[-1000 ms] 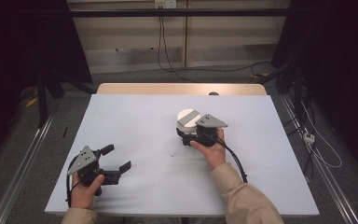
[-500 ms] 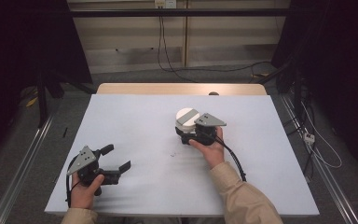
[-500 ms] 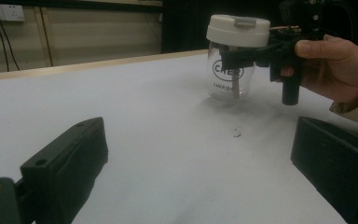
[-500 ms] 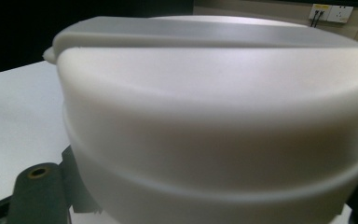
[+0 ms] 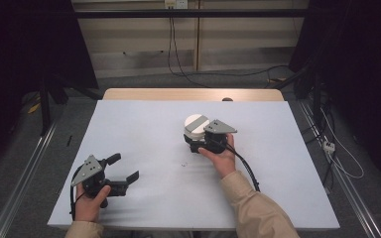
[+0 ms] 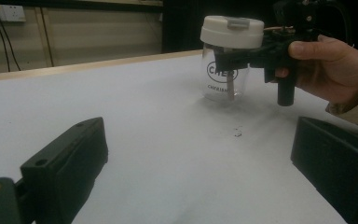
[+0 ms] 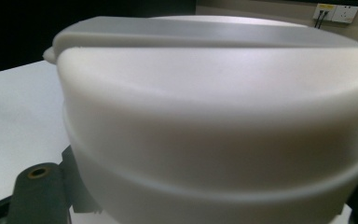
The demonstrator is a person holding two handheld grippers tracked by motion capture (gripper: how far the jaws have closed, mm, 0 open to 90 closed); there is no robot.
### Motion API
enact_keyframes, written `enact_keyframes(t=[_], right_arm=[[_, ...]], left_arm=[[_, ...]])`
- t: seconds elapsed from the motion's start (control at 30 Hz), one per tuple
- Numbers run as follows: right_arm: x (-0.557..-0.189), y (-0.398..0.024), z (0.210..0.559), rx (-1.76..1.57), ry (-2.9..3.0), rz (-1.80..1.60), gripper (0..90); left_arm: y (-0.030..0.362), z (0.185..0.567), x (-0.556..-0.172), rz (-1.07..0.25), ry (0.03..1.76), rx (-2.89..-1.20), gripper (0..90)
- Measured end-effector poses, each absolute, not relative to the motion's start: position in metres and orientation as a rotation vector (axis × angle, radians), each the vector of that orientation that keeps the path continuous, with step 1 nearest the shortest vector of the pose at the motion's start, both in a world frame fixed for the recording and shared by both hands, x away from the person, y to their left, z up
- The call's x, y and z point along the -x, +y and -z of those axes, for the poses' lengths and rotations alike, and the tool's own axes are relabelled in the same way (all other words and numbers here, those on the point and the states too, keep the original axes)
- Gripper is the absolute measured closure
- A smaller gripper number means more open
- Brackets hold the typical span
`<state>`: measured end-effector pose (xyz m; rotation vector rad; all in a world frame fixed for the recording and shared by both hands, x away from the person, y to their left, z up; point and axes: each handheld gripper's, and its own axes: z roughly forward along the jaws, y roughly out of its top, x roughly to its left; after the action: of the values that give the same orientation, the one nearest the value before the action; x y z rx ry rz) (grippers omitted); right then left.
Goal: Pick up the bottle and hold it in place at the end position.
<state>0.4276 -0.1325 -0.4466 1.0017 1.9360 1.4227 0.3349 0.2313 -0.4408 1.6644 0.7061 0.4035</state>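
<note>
A clear jar (image 5: 196,122) with a white lid and dark lettering is near the middle of the white table (image 5: 139,124). My right gripper (image 5: 194,137) is shut on it just under the lid, coming in from the jar's near right. In the left gripper view the jar (image 6: 232,31) is at the upper right, with the right gripper (image 6: 228,58) clamped across it; whether its base touches the table I cannot tell. The lid (image 7: 214,116) looms large in the right gripper view. My left gripper (image 5: 124,167) rests open at the table's near left, its jaws (image 6: 200,163) wide apart around nothing.
A small dark speck (image 5: 183,164) lies on the table between the two grippers. The table's wooden far edge (image 5: 193,94) shows beyond the white sheet. Cables trail on the floor at the right (image 5: 337,153), and metal rails run along both sides.
</note>
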Motion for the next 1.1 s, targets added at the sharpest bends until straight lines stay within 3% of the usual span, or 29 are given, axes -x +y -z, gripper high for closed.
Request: enact_keyframes(t=[1.1], right_arm=[[-0.4367, -0.1244, 0.4525, -0.981, 1.95, -1.427, 18.4]], left_arm=[[0.2314, 0.4411, -0.3356, -0.415, 0.71, -1.663, 3.3]])
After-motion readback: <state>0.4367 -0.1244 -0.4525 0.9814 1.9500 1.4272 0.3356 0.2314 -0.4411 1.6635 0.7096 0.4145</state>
